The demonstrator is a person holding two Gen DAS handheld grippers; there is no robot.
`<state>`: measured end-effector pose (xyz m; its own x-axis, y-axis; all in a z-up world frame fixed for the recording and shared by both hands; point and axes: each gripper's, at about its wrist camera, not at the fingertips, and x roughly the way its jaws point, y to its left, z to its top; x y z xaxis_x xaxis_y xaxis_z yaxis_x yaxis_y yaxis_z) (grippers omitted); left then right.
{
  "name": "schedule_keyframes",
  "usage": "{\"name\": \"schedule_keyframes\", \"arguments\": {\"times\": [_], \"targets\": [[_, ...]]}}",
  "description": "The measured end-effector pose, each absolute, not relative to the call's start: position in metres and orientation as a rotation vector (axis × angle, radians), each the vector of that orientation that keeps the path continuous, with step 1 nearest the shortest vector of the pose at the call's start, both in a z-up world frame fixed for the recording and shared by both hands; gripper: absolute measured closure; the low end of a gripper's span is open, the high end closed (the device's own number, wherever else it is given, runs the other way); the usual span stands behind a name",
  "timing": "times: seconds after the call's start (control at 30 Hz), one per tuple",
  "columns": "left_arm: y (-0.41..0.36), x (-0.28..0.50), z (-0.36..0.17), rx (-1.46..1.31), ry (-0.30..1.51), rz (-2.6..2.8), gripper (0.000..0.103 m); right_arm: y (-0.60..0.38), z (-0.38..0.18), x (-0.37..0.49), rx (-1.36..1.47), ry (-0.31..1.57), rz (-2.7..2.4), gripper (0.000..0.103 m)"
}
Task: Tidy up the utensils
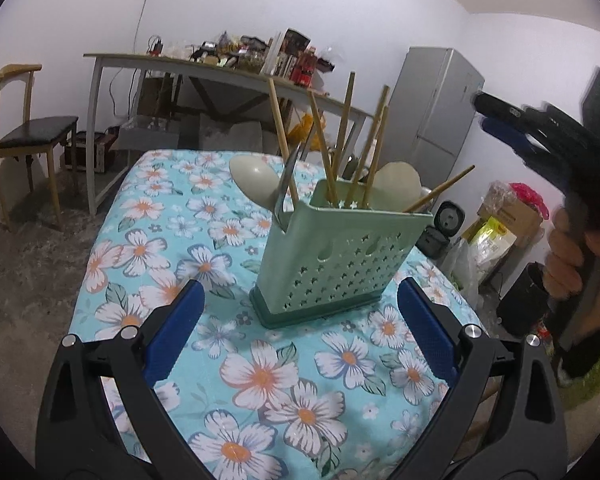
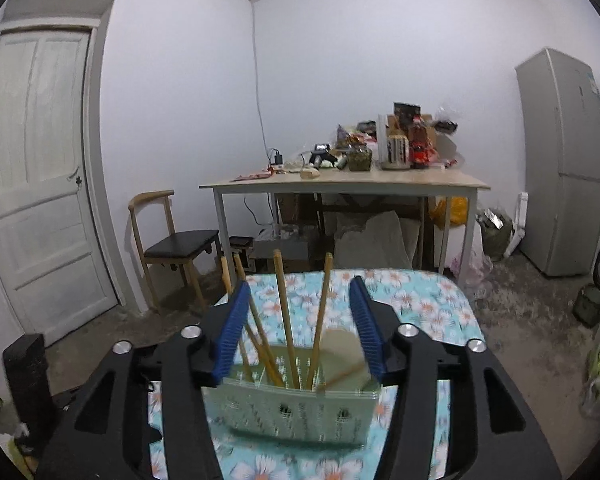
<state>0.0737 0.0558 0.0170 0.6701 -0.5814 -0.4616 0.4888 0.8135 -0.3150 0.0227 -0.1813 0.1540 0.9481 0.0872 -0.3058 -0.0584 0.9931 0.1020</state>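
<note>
The green holder (image 1: 332, 264), mid-frame on the floral surface (image 1: 148, 240), already carries chopsticks (image 1: 342, 140), spoons (image 1: 256, 184) and a metal piece; nothing loose shows, so sorting looks nearly finished. Its inner compartments are hidden. Left gripper (image 1: 298, 344) and right gripper (image 2: 300, 332) are both released, grasping nothing.

Chopsticks (image 1: 342, 148) in holder (image 1: 332, 256) on table (image 1: 148, 248)

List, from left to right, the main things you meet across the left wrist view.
Wooden chair → green utensil holder on the floral tablecloth → grey fridge → right gripper, held by a hand.
</note>
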Motion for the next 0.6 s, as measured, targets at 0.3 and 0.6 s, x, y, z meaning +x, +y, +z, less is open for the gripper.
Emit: {"name": "schedule_keyframes", "arguments": {"times": [0.3,0.6], "targets": [[0.046,0.066,0.026,-0.065,0.642,-0.387,0.008,-0.182,0.094,-0.005,0.126,0.568,0.048,0.026],[0.027,0.052,0.025,0.049,0.685,-0.219,0.008,-0.186,0.04,-0.027,0.165,0.745,0.001,0.019]]}}
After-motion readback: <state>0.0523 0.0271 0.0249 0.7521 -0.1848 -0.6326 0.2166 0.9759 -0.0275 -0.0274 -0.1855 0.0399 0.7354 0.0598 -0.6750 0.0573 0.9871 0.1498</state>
